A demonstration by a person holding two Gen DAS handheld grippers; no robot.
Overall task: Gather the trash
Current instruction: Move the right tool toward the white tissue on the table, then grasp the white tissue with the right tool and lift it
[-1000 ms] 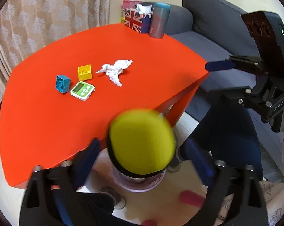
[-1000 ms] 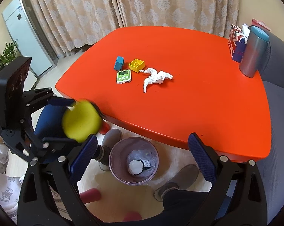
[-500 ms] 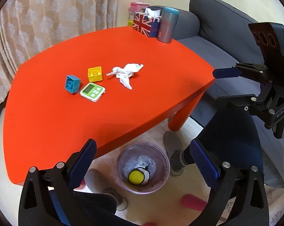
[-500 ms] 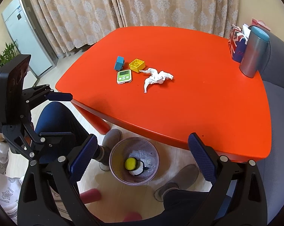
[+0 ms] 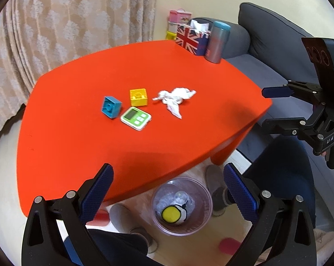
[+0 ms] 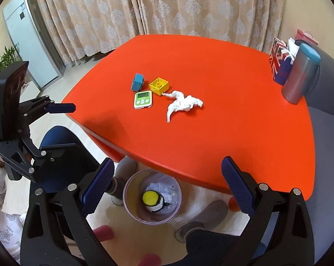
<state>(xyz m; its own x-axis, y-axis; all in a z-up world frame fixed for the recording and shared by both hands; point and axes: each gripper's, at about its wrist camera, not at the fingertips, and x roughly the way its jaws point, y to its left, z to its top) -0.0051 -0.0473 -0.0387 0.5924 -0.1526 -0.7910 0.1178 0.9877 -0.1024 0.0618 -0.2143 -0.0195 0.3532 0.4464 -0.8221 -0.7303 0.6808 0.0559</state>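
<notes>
A second ago a yellow ball (image 5: 171,214) hung blurred between the left gripper (image 5: 167,186) jaws above the bin; now it lies inside the trash bin (image 5: 202,217) on the floor, on top of clear plastic waste, and the left view has swung so that more of the red worktop (image 5: 78,146) shows. The right gripper (image 6: 167,182) has barely shifted.

Both pairs of jaws stand wide apart with nothing between them. In each wrist view the bin sits on the floor below the gap between the jaws, partly under the near edge of the worktop.

The crumpled tissue (image 5: 175,98), the one piece of trash left on the worktop, lies well beyond the jaws, near the middle, just beside the yellow block (image 5: 138,97).

Counted on the worktop: one tissue, two toy blocks (the yellow one and a blue block (image 5: 111,107)), one green timer (image 5: 136,118), one Union Jack tissue box (image 5: 190,41) and one grey tumbler (image 5: 218,43) at the far corner. One bin, one ball in it.
</notes>
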